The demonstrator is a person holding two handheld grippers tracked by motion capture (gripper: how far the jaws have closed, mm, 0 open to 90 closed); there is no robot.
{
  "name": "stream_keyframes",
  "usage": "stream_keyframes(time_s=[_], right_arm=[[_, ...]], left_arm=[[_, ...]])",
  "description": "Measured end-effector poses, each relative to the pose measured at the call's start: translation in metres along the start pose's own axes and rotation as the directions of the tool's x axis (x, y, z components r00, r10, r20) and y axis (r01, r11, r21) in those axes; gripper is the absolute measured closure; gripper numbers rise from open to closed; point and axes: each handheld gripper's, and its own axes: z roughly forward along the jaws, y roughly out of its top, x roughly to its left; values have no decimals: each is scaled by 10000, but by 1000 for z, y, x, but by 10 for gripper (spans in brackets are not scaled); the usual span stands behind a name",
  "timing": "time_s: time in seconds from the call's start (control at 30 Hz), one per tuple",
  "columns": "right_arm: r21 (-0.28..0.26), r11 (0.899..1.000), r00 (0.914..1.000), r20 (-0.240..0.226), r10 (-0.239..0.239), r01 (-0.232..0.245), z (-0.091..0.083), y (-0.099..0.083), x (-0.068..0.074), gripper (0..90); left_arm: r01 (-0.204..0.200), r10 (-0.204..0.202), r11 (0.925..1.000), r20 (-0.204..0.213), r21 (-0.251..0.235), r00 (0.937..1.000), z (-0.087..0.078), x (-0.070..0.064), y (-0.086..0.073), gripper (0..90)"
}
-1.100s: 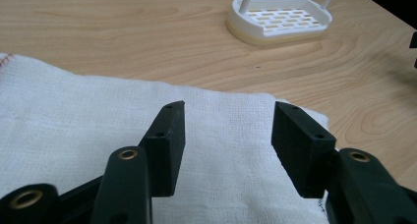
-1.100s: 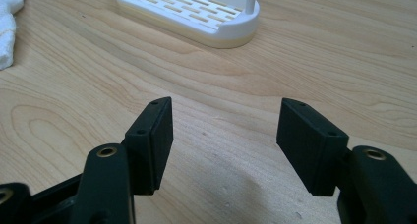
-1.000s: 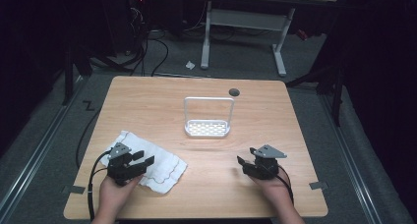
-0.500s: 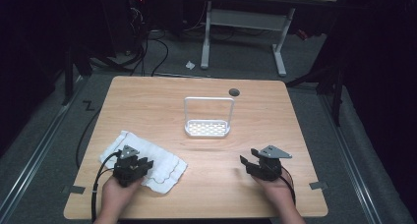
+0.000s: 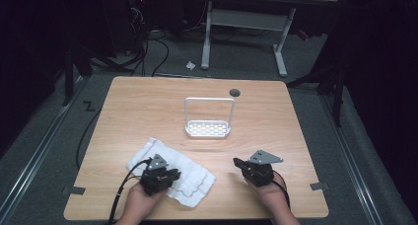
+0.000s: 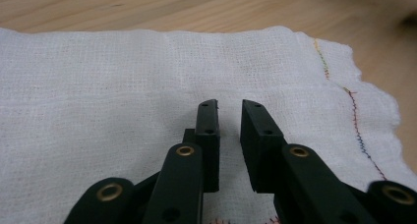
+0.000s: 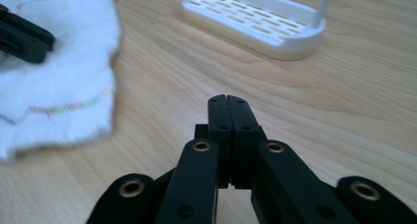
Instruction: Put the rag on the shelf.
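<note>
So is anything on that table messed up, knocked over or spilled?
Nothing stands out. The white cloth lies flat, at a slant to the table edge, its edges a bit wavy. The white rack stands upright mid-table. No spills or damage visible.

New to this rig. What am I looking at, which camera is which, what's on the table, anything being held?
No robot arm here: a person holds a handheld two-jaw gripper in each hand. The high view looks down on the wooden table from the person's side. The other two pictures come from cameras riding on each gripper, looking along its black jaws.

The left gripper sits over a white cloth, jaws slightly apart, nothing between them. The right gripper hovers over bare wood, jaws closed on nothing.

Farther back stands a white slotted tray with a tall loop handle. A small dark round spot lies near the far edge.
</note>
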Motion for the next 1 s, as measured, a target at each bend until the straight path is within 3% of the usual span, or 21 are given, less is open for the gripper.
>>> stream_keyframes(time_s=[0.03,0.07,0.1,0.13,0.23,0.27,0.3,0.33,0.37,0.5,0.53,0.6,0.63,0.77,0.83,0.9,0.93,1.0], right_arm=[[36,10000,9999,-116,-90,90,2,1,4,900],[50,9998,9995,-273,-171,173,4,3,8,900],[87,9998,9988,-466,-175,180,7,4,12,900],[150,9996,9972,-719,-214,225,11,5,18,900],[273,9986,9942,-994,-419,448,17,7,26,900],[372,9978,9928,-1078,-514,557,20,8,30,900],[535,9968,9895,-1346,-521,597,29,9,36,900],[535,9968,9895,-1346,-521,597,29,9,36,900],[786,9932,9882,-1334,-746,856,38,9,42,900],[1287,9857,9869,-1327,-920,1092,44,4,46,900],[1313,9865,9871,-1396,-790,975,36,-2,47,900],[1356,9860,9869,-1415,-776,970,32,-4,48,900],[1495,9836,9876,-1350,-807,1008,21,-11,51,900],[1558,9841,9865,-1520,-609,848,-1,-24,60,900],[1250,9882,9865,-1482,-694,883,-6,-20,63,900],[1045,9904,9881,-1336,-764,907,-5,-14,62,900],[1012,9905,9879,-1335,-790,929,6,1,58,900],[1108,9871,9862,-1310,-1010,1158,22,13,56,900]], left_arm=[[-379,374,9993,574,64,9977,11,-17,5,780],[-558,547,9984,821,117,9951,16,-25,7,777],[-558,547,9984,821,117,9951,16,-25,7,769],[-881,858,9960,1131,151,9899,23,-38,11,750],[-1058,1038,9943,1075,134,9888,24,-44,12,706],[-989,974,9951,1145,75,9886,21,-43,12,691],[-633,632,9980,1324,-37,9892,15,-38,11,662],[-633,632,9980,1324,-37,9892,15,-38,11,648],[-336,350,9994,1374,-124,9899,6,-32,8,641],[-245,262,9996,1045,-169,9942,-6,-24,4,627],[15,3,9998,914,-204,9958,-11,-16,2,627],[139,-119,9996,820,-230,9966,-13,-13,1,627],[299,-280,9992,689,-271,9972,-15,-7,1,627],[476,-471,9988,350,-133,9983,-17,-2,2,622],[601,-597,9981,403,-97,9974,-19,0,2,634],[793,-810,9966,1028,204,9914,-26,2,3,673],[709,-728,9973,1072,210,9916,-28,1,2,714],[516,-554,9980,1084,375,9926,-28,-1,1,733]])
